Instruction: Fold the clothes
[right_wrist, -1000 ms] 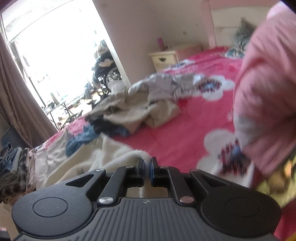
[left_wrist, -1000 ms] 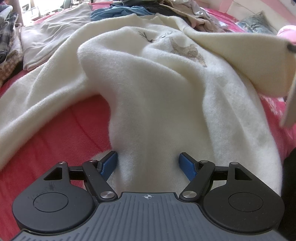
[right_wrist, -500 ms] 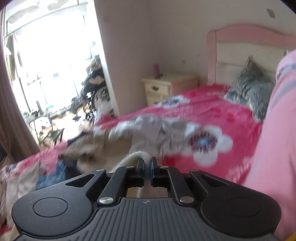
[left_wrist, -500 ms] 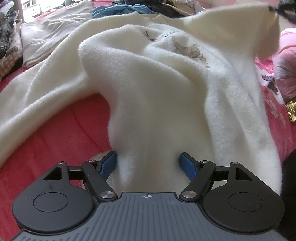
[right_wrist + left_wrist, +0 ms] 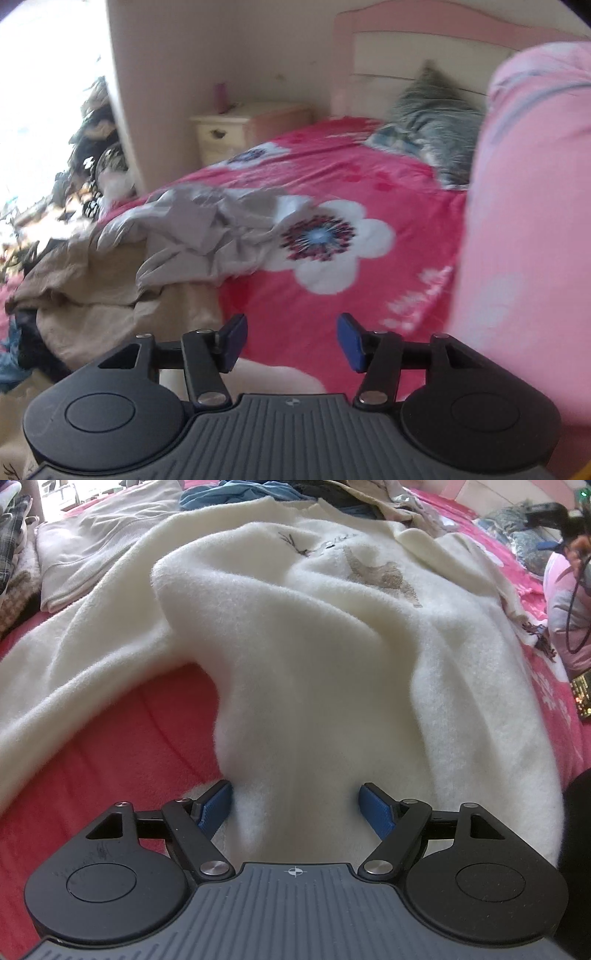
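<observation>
A bed (image 5: 388, 192) under a red cover printed with white flowers fills the room, with a pink and cream headboard (image 5: 424, 40) against a plain pale wall (image 5: 221, 44). Beside it stands a cream nightstand (image 5: 236, 129), and a grey patterned pillow (image 5: 432, 125) lies near the headboard. Strong daylight floods in through a wide opening (image 5: 48, 74) at the left.

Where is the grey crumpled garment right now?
In the right wrist view the grey crumpled garment lies left of centre on the red bedspread, just left of its big white flower print and atop a beige garment.
</observation>
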